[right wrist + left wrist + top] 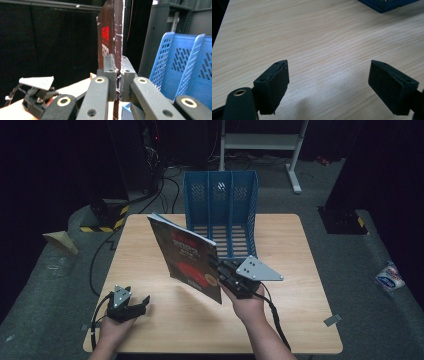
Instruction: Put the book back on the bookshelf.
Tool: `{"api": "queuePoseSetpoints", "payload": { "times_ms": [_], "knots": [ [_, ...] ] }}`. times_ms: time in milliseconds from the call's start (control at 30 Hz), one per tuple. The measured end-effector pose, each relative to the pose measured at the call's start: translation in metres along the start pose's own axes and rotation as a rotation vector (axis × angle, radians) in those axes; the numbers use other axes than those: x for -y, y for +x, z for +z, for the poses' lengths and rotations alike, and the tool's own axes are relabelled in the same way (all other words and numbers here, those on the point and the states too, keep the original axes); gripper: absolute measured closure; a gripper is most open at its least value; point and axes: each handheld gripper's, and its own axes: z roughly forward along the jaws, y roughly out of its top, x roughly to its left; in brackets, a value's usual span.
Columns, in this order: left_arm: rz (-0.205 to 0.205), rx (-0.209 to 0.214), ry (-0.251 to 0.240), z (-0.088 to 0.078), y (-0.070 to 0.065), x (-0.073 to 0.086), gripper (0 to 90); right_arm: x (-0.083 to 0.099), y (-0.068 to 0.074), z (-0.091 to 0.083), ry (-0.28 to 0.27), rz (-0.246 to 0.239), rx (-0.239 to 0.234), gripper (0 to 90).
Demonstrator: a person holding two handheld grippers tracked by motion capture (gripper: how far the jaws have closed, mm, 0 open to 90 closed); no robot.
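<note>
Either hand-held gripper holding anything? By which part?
The right hand-held gripper clamps the book upright by its lower edge near a corner. The left hand-held gripper is open, empty.

Your right gripper (220,270) sits raised above the surface near its middle, jaws clamped tight together and pointing away from you, forearm reaching in from below. Your left gripper (141,302) rests low at the near left corner, jaws spread wide apart.
</note>
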Motion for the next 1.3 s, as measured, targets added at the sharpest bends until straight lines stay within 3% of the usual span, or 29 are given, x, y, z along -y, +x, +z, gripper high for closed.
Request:
{"api": "queuePoseSetpoints", "payload": {
  "times_ms": [333,567,1133,1300],
  "knots": [
    [0.008,-0.003,0.003,0.000,0.000,0.000,17.4,-0.032,-0.013,-0.019,-0.037,0.003,0.062,86.7],
    [0.002,-0.002,0.009,0.000,-0.001,0.000,17.4,-0.039,-0.021,-0.026,-0.021,0.002,0.109,86.8],
    [0.021,-0.004,0.017,0.001,-0.002,-0.001,17.6,-0.061,-0.058,-0.050,-0.043,-0.044,0.322,86.7],
    [0.020,0.001,0.018,0.001,-0.002,-0.001,17.6,-0.061,-0.071,-0.057,-0.057,-0.025,0.379,86.7]
  ]
}}
